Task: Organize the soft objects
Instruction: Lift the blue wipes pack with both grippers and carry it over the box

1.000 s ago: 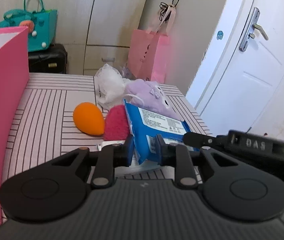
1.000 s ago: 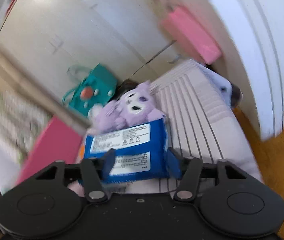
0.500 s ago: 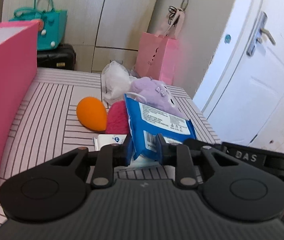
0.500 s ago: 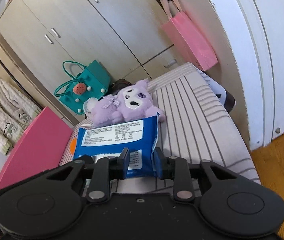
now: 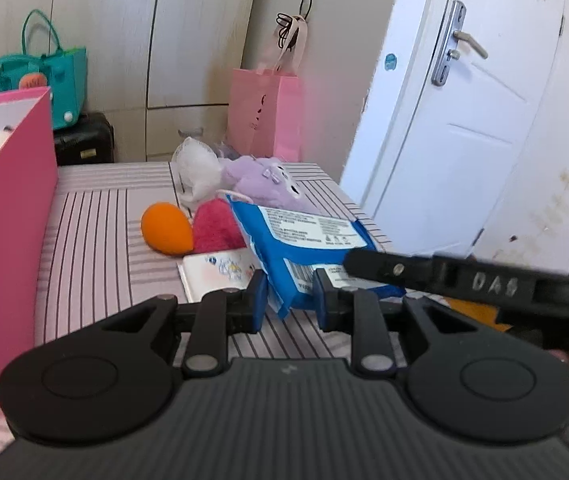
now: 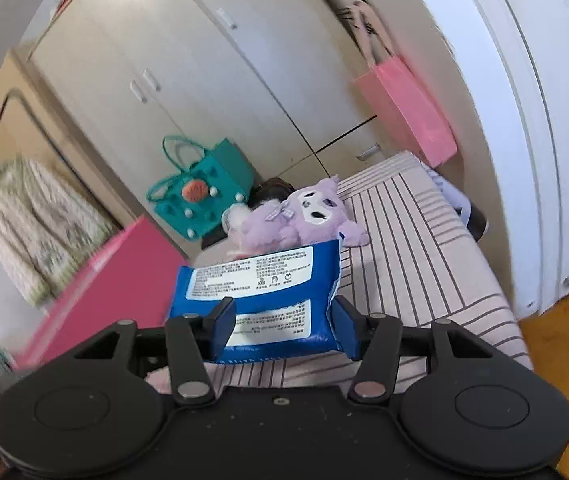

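Note:
A blue wipes packet [image 5: 308, 248] is held above the striped table. My left gripper [image 5: 290, 296] is shut on its near corner. My right gripper [image 6: 282, 322] is shut on the packet [image 6: 268, 292] across its width; its finger reaches in from the right in the left wrist view [image 5: 388, 266]. Behind lie a purple plush [image 5: 260, 182], a white mesh puff [image 5: 196, 168], an orange sponge [image 5: 166, 228], a red fuzzy item [image 5: 216, 226] and a white packet [image 5: 220, 270]. The plush also shows in the right wrist view [image 6: 300, 216].
A pink box [image 5: 8, 208] stands at the table's left, with plush items inside; it also shows in the right wrist view [image 6: 112, 276]. A pink paper bag [image 5: 264, 116] hangs at the back. A teal bag [image 5: 48, 76] sits on a black case. A white door [image 5: 464, 120] is at the right.
The right gripper's jaws have spread from a narrow pinch to a wider hold across the packet. Both grippers and the packet have lifted and tilted slightly.

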`<state>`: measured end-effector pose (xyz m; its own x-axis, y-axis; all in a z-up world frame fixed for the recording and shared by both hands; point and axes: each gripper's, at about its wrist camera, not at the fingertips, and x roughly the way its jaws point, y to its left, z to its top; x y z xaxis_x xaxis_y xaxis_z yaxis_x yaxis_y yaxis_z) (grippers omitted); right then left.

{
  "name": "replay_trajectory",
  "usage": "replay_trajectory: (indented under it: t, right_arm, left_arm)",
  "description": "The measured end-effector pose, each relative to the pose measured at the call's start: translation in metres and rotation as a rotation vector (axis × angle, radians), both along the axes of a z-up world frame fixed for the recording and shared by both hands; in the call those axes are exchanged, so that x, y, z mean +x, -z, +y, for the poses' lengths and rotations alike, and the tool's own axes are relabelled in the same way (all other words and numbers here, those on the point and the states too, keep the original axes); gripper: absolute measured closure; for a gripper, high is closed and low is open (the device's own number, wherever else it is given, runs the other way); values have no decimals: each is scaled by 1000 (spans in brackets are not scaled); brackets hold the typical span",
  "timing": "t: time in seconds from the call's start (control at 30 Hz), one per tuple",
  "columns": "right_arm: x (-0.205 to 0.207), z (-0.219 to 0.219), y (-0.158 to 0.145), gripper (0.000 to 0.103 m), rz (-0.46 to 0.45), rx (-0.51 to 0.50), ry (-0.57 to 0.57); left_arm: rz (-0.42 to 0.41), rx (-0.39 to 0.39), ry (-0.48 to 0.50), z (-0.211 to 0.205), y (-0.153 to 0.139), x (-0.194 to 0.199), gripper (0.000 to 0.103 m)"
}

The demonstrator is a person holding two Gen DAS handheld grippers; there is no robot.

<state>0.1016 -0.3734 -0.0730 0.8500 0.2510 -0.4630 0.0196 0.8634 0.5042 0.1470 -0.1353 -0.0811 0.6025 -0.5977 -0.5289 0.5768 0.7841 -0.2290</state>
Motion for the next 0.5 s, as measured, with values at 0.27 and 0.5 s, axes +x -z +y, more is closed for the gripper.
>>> replay_trajectory:
  t: [0.27, 0.5]
  right_arm:
    - [-33, 30, -18, 65, 32, -42, -121]
    - [-49, 56, -34, 62, 89, -61, -201]
  left_arm:
    - [40, 0, 6, 52, -18, -37, 79]
    - [84, -6, 26, 86, -27, -59, 79]
